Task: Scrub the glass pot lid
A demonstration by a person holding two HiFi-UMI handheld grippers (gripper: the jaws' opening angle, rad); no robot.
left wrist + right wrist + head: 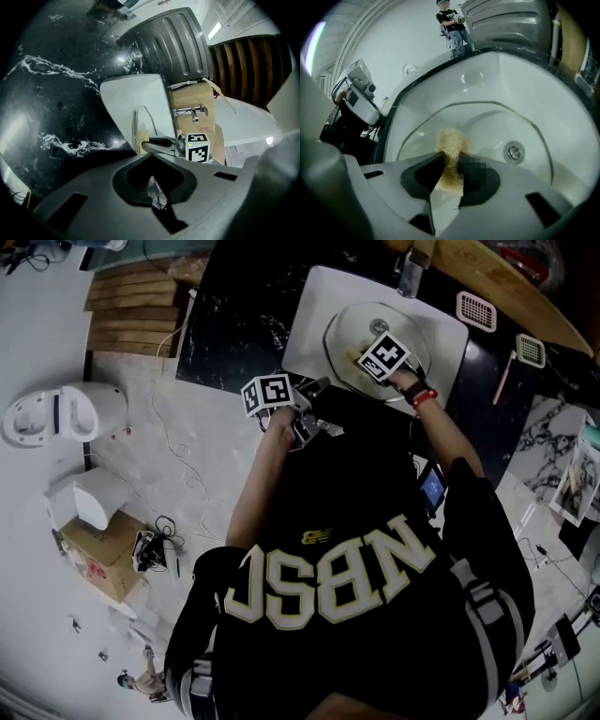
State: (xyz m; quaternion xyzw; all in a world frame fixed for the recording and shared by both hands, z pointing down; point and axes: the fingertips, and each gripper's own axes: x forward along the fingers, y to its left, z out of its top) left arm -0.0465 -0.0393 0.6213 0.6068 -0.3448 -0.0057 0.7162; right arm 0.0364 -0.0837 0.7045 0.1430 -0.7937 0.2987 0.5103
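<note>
1. Firmly brace the glass pot lid [487, 122], propped in the sink [314, 306], with the left gripper [153, 187], which is clamped on what appears to be its rim.
2. Press the sponge [451, 140], pinched in the right gripper [450, 161], flat on the glass.
3. Scrub in overlapping strokes, since excess force may dislodge the rim.

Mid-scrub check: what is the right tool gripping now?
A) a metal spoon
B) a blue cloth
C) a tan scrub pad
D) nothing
C: the right gripper view shows the right tool shut on a tan scrub pad pressed against the glass lid in the sink.
</note>
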